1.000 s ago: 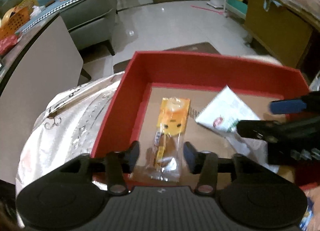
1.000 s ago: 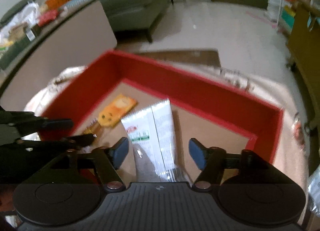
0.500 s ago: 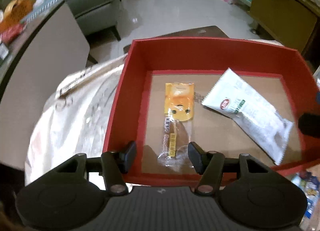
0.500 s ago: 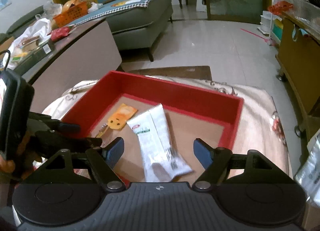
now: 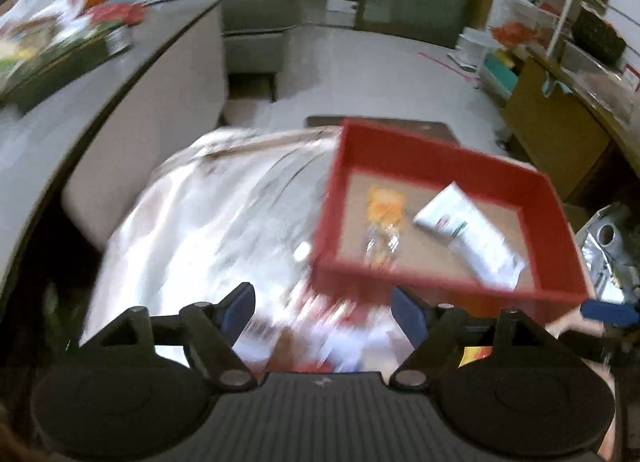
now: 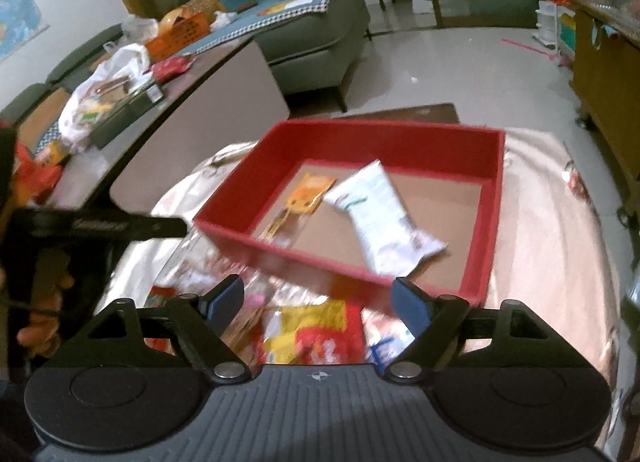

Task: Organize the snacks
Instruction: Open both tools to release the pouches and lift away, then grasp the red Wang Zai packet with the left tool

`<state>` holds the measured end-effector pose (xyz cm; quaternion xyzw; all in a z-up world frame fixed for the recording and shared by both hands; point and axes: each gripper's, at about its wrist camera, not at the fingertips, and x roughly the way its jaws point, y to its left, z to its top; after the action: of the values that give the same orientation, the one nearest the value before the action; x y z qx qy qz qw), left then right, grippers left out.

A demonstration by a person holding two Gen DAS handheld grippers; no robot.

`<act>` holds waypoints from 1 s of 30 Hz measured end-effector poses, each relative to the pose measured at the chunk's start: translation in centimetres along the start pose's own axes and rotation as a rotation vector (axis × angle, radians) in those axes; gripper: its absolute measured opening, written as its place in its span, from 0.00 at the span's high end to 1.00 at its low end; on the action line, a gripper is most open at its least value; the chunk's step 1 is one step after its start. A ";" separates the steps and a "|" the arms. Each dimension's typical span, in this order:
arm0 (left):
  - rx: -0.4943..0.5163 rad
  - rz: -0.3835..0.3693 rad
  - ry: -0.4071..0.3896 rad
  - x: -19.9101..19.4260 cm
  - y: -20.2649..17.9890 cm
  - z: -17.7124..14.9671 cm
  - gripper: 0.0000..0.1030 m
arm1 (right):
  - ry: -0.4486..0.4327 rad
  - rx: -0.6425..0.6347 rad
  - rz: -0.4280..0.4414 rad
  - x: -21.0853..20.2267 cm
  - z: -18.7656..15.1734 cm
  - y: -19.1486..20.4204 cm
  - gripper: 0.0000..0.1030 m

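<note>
A red box (image 5: 440, 154) (image 6: 236, 202) with a brown floor sits on a shiny cloth. Inside lie an orange snack packet (image 5: 383, 208) (image 6: 306, 196) and a white snack pouch (image 5: 468, 234) (image 6: 380, 218). My left gripper (image 5: 323, 312) hovers in front of the box's near left corner, jaws opening, nothing between them. My right gripper (image 6: 318, 304) hangs above loose snack packets (image 6: 316, 330) in front of the box, jaws opening and empty. The left gripper's arm (image 6: 100, 226) shows at the left of the right wrist view. The left wrist view is blurred.
A grey table (image 6: 208, 102) piled with bags and boxes stands to the left. A sofa (image 6: 316, 34) sits behind it. A wooden cabinet (image 6: 600, 74) lines the right wall. A silver bag (image 5: 604, 246) lies right of the box.
Both grippers have pulled back and up out of the box, leaving the orange packet and the white pouch lying inside. Both sets of jaws stand wider. The left view swung left.
</note>
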<state>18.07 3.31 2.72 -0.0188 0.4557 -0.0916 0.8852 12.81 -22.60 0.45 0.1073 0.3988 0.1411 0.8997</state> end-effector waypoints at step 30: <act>-0.143 0.069 0.062 0.7 1.4 -9.5 0.56 | 0.165 -0.021 0.079 2.1 -5.4 3.8 0.15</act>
<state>11.00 5.01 -3.54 -0.0634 0.4886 -0.0290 0.8697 9.49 -17.87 -3.34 0.1016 0.4655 0.1890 0.8586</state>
